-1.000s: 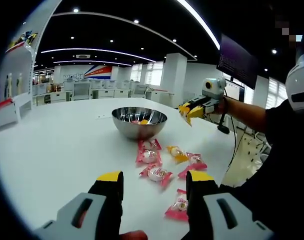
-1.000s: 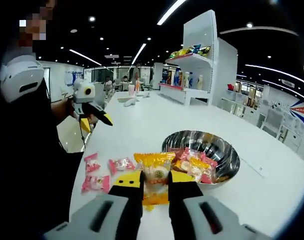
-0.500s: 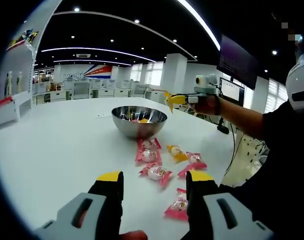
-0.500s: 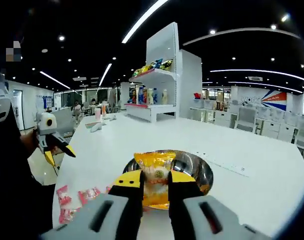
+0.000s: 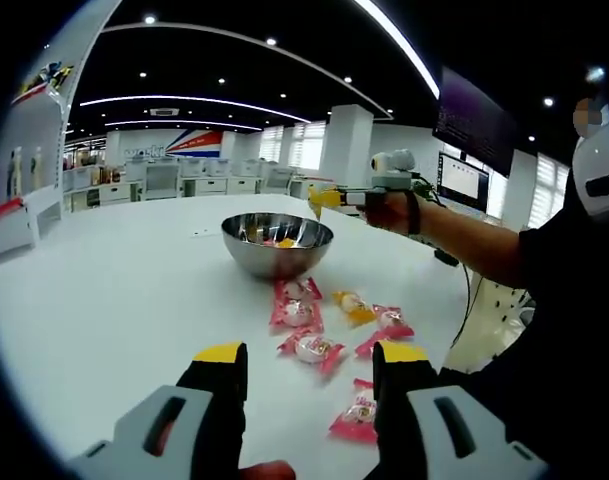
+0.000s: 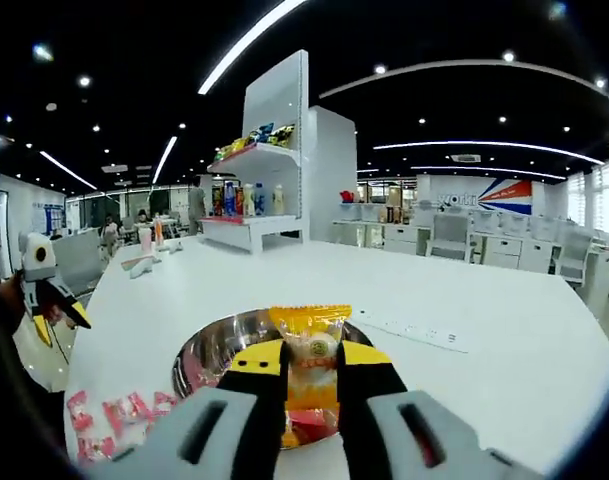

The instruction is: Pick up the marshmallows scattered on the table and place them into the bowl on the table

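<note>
A steel bowl (image 5: 274, 258) stands mid-table with several wrapped marshmallows inside. Pink-wrapped marshmallows (image 5: 294, 308) and a yellow one (image 5: 352, 305) lie scattered between the bowl and my left gripper (image 5: 312, 355), which hovers open and empty above the near table. My right gripper (image 5: 329, 198) reaches in from the right over the bowl's right rim. In the right gripper view, that gripper (image 6: 309, 360) is shut on a yellow-wrapped marshmallow (image 6: 309, 322) right above the bowl (image 6: 197, 348). Pink marshmallows (image 6: 104, 418) lie at lower left, and the left gripper (image 6: 52, 310) shows at the far left.
The round white table (image 5: 104, 300) ends close on the right, where the person's dark sleeve (image 5: 544, 330) and arm are. A white shelf unit (image 6: 274, 150) with goods stands behind the table. A thin white strip (image 6: 409, 331) lies beyond the bowl.
My right gripper has carried the yellow marshmallow from beside the bowl to above it. The left gripper has stayed still and open.
</note>
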A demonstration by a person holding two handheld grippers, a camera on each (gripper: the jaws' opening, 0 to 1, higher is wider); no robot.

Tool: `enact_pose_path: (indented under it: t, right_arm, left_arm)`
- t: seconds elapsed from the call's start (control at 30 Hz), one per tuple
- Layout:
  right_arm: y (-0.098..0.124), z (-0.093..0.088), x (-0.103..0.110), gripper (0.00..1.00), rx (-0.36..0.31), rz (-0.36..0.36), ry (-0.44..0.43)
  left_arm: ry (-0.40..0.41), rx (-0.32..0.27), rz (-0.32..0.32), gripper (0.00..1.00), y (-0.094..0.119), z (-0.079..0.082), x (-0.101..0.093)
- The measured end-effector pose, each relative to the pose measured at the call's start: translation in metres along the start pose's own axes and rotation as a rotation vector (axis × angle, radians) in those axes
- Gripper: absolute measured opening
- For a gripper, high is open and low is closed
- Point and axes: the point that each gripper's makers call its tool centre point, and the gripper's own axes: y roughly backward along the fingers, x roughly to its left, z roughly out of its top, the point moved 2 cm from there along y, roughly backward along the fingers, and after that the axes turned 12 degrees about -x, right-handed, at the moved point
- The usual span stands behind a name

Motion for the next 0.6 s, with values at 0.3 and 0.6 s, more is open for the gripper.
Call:
enact_pose_path:
  t: [0.3,0.6]
  right_arm:
    - [-0.016,-0.015,-0.002,0.2,0.058,-0.024,0.052]
    - [-0.019,-0.023,0.003,0.2,0.08,-0.027,0.043]
  left_arm:
    - [-0.004,0.0,-0.002,0.51,0.001,0.001,-0.005]
    - [0.004,0.0,0.008,0.51,0.004,-0.002,0.0]
